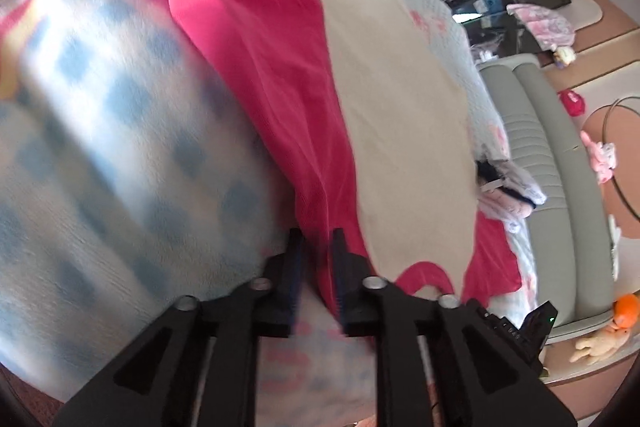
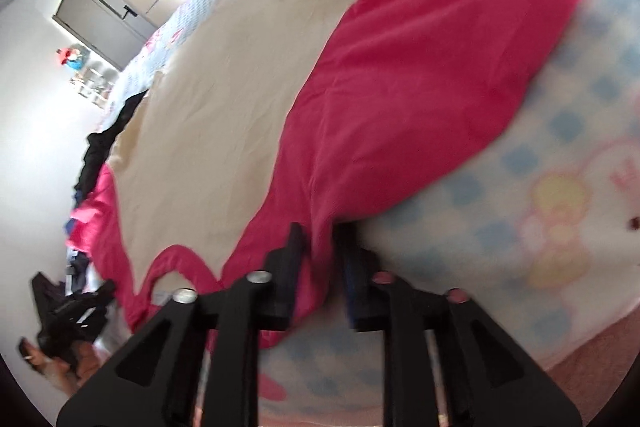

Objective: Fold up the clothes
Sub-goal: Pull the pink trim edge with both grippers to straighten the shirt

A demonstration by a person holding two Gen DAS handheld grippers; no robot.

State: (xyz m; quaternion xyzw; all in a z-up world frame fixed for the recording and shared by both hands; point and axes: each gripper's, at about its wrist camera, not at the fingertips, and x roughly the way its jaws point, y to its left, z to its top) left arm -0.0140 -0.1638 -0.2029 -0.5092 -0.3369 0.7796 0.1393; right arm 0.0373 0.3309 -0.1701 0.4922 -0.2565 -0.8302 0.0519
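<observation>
here we count two garments spread on the checked blanket (image 2: 500,163): one pink garment (image 2: 420,75) and one cream garment (image 2: 224,99) lying flat beside it, touching along their edges. both our grippers tilt steeply down toward the cloth. our left gripper (image 1: 318,239) has its jaws narrow with a pink fold between them; whether they pinch it we cannot tell. our right gripper (image 2: 320,237) likewise stands narrow astride the pink edge, grip unclear.

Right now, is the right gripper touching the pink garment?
Touching. The right wrist view shows the pink garment bunched between the right gripper fingers.
</observation>
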